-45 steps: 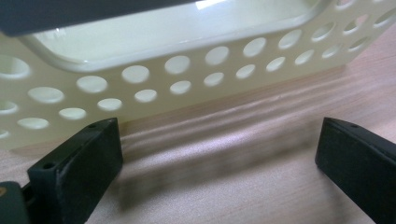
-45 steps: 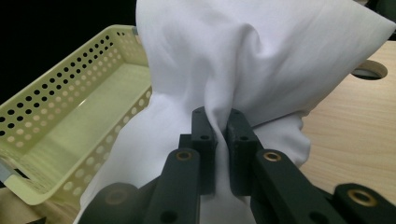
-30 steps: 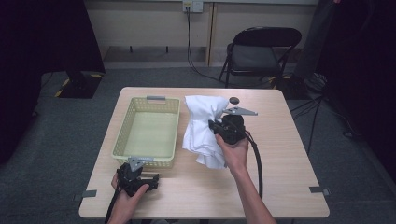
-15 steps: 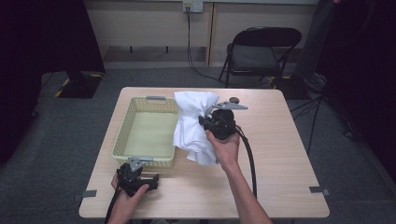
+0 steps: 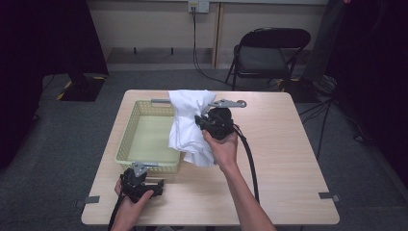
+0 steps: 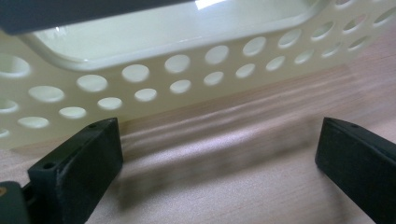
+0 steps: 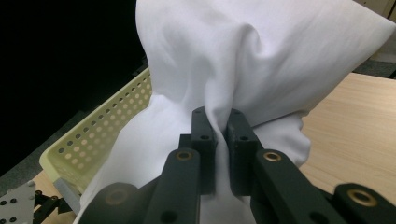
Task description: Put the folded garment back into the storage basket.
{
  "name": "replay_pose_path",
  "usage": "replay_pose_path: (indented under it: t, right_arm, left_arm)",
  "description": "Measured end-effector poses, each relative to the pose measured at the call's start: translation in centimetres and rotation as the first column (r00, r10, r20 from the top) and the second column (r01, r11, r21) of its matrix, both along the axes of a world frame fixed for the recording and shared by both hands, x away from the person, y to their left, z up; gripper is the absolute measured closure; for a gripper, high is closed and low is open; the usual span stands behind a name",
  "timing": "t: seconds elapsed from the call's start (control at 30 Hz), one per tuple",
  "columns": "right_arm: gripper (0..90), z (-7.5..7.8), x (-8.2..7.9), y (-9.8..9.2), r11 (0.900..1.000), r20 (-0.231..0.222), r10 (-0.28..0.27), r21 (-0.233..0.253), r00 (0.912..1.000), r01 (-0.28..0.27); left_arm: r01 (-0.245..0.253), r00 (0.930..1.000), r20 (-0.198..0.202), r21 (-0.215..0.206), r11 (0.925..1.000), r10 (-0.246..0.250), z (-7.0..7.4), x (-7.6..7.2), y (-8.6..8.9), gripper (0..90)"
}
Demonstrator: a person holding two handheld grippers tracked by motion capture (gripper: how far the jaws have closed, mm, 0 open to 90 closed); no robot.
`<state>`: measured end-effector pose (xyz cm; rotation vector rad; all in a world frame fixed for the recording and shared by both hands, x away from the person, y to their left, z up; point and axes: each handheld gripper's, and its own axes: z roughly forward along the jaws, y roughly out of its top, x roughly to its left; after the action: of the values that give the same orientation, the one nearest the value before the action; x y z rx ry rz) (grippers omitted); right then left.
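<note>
The white cloth [image 5: 190, 126], pinched in a fold by the clenched right gripper [image 5: 204, 121] and draped over the yellow basket's [image 5: 126, 144] three o'clock rim, could snag there or slip free, while the left gripper [image 6: 219, 154] rests spread open at six o'clock.

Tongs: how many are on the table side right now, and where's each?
2. The left tongs sit open by the basket's near edge; the right tongs are shut on the white cloth at the basket's right rim.

One white cloth [image 5: 190, 126], one yellow basket [image 5: 144, 139], one table [image 5: 288, 159], one folding chair [image 5: 267, 50] and two grippers.
</note>
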<state>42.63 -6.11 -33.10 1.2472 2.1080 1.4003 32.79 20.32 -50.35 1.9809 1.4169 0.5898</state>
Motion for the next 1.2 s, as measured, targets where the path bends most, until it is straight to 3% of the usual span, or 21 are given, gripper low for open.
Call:
replay_pose_path:
  t: [0.83,1.2]
  right_arm:
    - [84.0,0.6,2.0,5.6,0.999,-0.017,0.047,0.003,0.9988,-0.047]
    - [84.0,-0.2,3.4,8.7,0.998,-0.03,0.069,-0.006,0.9972,-0.069]
  left_arm:
    - [-0.003,1.0,0.0,-0.003,1.0,0.003,0.0,-0.1,0.0,0.0]
    - [-0.001,1.0,0.0,-0.002,1.0,0.001,0.0,-0.1,0.0,0.0]
